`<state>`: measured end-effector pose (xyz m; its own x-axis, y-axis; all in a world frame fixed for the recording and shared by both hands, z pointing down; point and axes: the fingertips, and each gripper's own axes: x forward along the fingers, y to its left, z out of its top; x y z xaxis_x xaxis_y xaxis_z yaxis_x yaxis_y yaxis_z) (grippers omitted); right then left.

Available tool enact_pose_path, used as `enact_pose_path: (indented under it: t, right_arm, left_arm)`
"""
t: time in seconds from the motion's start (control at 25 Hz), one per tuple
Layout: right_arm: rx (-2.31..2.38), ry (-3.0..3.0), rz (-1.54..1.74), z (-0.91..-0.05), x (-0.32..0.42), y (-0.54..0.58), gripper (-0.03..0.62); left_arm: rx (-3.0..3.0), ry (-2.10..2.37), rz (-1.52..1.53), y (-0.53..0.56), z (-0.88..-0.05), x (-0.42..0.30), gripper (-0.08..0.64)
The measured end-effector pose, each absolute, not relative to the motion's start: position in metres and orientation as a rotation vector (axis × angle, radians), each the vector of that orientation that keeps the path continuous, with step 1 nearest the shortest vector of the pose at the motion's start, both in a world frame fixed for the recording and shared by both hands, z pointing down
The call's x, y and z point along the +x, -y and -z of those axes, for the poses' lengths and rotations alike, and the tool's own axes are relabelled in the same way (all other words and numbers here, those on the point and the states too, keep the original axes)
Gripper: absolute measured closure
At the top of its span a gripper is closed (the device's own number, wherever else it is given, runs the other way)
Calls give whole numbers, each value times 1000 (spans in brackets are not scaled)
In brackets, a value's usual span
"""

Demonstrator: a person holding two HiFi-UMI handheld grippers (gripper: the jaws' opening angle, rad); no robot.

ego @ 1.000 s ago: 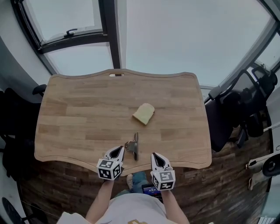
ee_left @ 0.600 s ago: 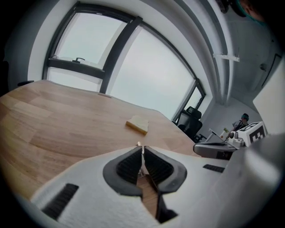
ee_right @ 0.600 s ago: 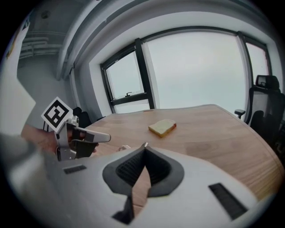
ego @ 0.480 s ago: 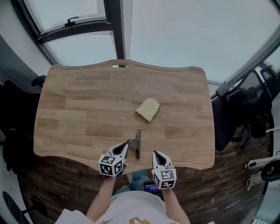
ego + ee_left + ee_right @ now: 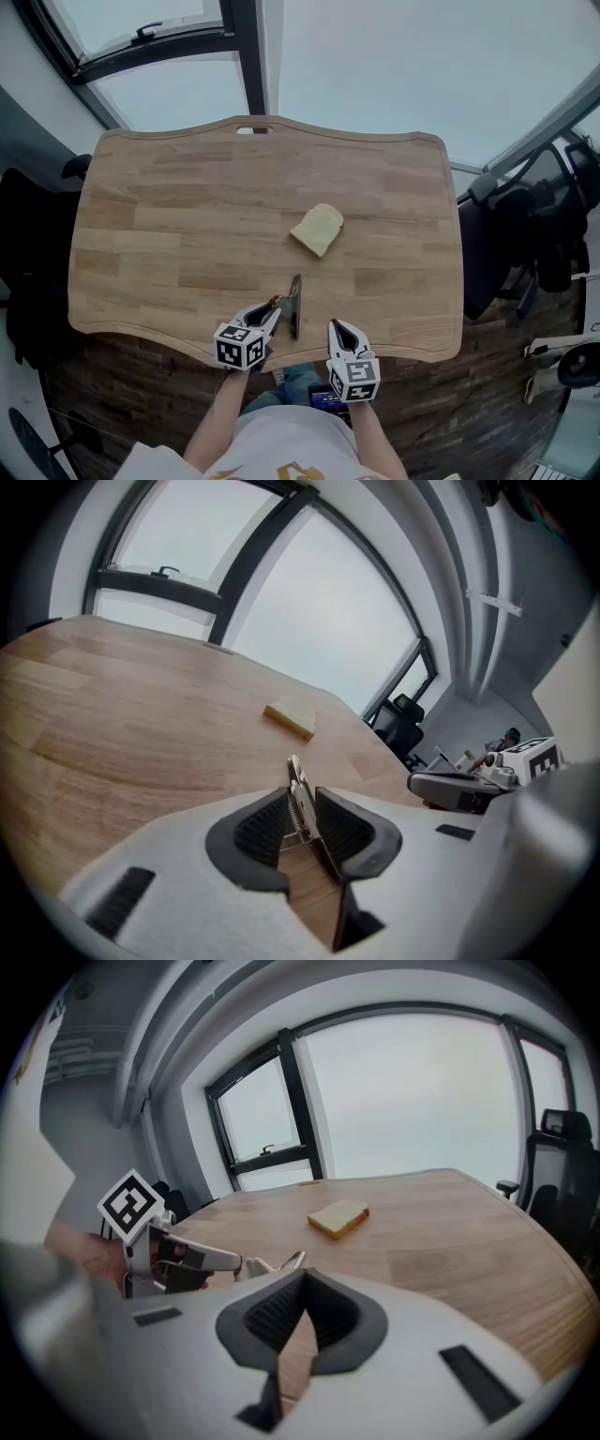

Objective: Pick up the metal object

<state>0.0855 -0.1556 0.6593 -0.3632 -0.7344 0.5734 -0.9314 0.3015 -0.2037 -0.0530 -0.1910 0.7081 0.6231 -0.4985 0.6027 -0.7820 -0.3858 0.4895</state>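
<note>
The metal object [image 5: 294,306] lies on the wooden surface [image 5: 169,216], on the person's side of the bread slice [image 5: 317,230] and close to the near edge, an easy reach for either arm. The left gripper [image 5: 266,316] sits low, nearer the person than the bread and slightly left of it. Its fingers [image 5: 258,827] are opening, with the object's thin upright blade and spring between them. They flank it rather than squeeze it, probably making room to seat it before closing. The right gripper [image 5: 338,329], below and slightly right of the bread, has its fingers together and empty, likely held clear because one grip should be enough.
</note>
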Motion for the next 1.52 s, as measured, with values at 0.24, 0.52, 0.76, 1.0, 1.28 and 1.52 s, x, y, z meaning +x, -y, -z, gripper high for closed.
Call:
enact_pose_path:
  t: [0.24, 0.52, 0.76, 1.0, 1.28, 1.52]
  right_arm:
    - [1479, 2203, -745, -665, 86, 162, 581]
    - [1460, 2202, -755, -671, 86, 168, 581]
    - [1447, 2183, -744, -678, 93, 166, 581]
    - [1458, 2168, -747, -678, 102, 168, 581]
    - [1449, 2172, -735, -677, 100, 166, 581]
    - [1439, 2179, -711, -673, 98, 165, 581]
  left_arm:
    - [2038, 966, -480, 193, -719, -48, 444]
    - [2043, 889, -527, 194, -727, -37, 420]
    - [2051, 903, -557, 198, -732, -35, 460]
    - [2003, 897, -511, 199, -734, -32, 494]
    - [1925, 887, -448, 201, -734, -31, 518]
    - [1836, 893, -327, 200, -734, -35, 522]
